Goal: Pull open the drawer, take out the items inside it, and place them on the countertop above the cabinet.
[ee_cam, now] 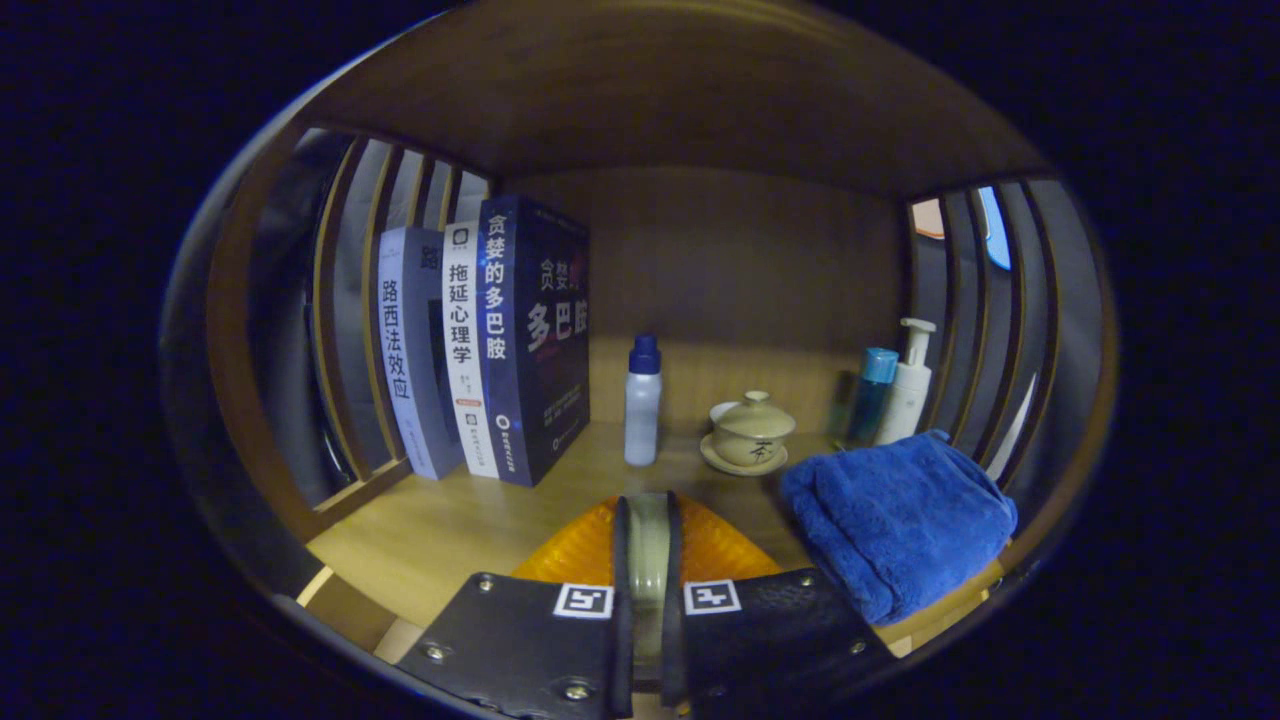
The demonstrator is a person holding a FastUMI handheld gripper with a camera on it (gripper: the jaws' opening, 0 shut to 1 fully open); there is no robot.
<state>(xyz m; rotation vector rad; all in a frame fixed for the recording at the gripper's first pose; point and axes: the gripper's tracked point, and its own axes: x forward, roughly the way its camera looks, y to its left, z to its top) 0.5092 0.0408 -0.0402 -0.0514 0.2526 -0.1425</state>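
Orange item (585, 550), low in the middle of the frame, sits pinched on its pale rim by the gripper (647, 560), likely to set it on the countertop (440, 530) beside the blue towel (895, 515).

The gripper (648, 560) holds an orange plate (580, 548) by its pale rim, both fingers (540, 640) pressed close on it, over the wooden countertop (430, 540). At about two o'clock from the fingers, just beside them, lies a folded blue towel (900, 520). Beyond the fingers at twelve o'clock stands a white bottle with a blue cap (642, 402), upright. At one o'clock, past the towel's near edge, sits a lidded tea bowl on a saucer (748, 434). Further at two o'clock stand a teal-capped bottle (872, 396) and a white pump bottle (908, 384), near each other. At eleven o'clock three books (490, 340) stand upright against the slatted side (350, 330).
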